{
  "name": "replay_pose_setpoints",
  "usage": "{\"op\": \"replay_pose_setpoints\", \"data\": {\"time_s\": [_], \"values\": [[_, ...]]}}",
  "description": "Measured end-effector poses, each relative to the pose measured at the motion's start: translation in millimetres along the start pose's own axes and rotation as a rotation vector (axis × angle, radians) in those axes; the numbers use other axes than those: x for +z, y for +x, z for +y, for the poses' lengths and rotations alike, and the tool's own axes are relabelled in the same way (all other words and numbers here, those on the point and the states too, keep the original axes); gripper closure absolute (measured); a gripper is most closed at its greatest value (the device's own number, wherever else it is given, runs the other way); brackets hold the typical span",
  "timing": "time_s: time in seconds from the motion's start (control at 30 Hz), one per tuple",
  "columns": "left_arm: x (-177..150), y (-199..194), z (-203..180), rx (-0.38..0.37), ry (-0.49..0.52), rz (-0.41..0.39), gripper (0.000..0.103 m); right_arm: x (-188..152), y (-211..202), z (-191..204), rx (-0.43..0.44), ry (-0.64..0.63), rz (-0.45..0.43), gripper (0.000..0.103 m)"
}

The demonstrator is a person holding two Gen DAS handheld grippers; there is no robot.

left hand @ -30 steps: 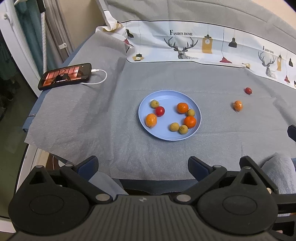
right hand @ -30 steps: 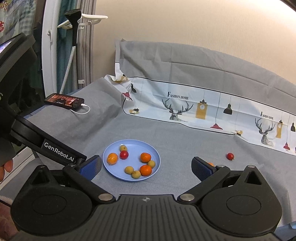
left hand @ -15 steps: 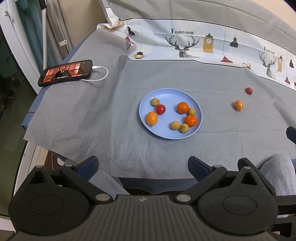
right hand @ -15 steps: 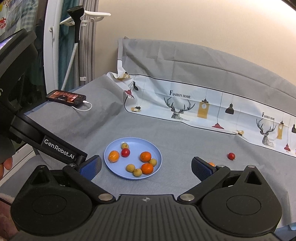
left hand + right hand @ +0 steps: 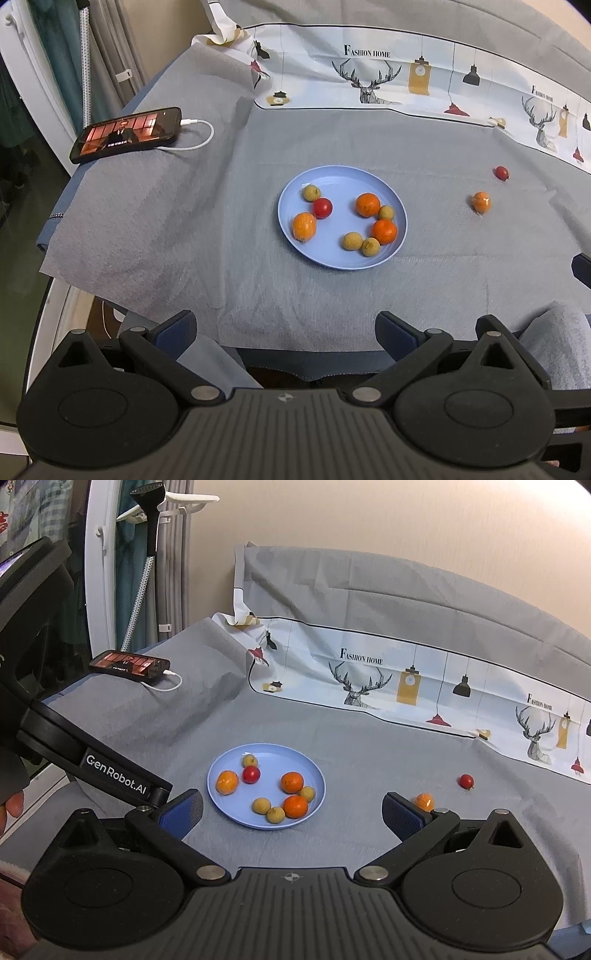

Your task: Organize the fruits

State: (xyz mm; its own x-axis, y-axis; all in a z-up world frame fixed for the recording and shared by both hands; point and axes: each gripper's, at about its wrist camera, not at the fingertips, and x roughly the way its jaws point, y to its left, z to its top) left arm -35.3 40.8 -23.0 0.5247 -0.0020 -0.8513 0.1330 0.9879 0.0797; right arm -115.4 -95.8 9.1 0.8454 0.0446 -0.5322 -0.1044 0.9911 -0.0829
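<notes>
Blue plastic forms the plate point(image 5: 291, 184), which is seen ahead of both pairs of jaws on the grey cloth point(image 5: 184, 240), with eight small fruits already in it. Two fruits are left outside: a wrapped orange fruit point(image 5: 424, 800) lies just beyond the right finger of the right gripper point(image 5: 291, 814), and a small red fruit point(image 5: 466, 781) lies farther out, ahead and to the right of those jaws. From the left gripper point(image 5: 284, 330) both strays are seen well off to the right, the orange one at point(image 5: 481, 201) and the red one at point(image 5: 501, 172). Both pairs of jaws are spread wide and nothing is held between them.

The loose orange fruit is judged light, slightly soft and roundish, and its glossy wrap is likely to be slippery; it should be taken across its middle with mild pressure so that it is neither squeezed nor allowed to roll on the cloth. The red fruit is judged smaller, smooth-skinned and easily bruised, and a centred pinch is called for. Little of a long axis is shown by either: the orange fruit looks faintly elongated toward its wrap's tip, but which way that points cannot be told surely. A phone point(image 5: 127, 133) on a white cable point(image 5: 199, 142) is left far ahead to the left.
</notes>
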Motion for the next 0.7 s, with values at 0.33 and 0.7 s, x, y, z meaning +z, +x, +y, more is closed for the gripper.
{"op": "replay_pose_setpoints", "data": {"time_s": [0.33,0.7], "values": [[2.4,9.9,-4.8,0.009,0.010,0.027,0.000,-4.8,7.0,-3.4,0.005,0.022,0.021,0.001],[9.3,24.6,-17.9,0.034,0.035,0.072,0.000,-9.2,19.8,-13.0,0.023,0.070,0.047,0.001]]}}
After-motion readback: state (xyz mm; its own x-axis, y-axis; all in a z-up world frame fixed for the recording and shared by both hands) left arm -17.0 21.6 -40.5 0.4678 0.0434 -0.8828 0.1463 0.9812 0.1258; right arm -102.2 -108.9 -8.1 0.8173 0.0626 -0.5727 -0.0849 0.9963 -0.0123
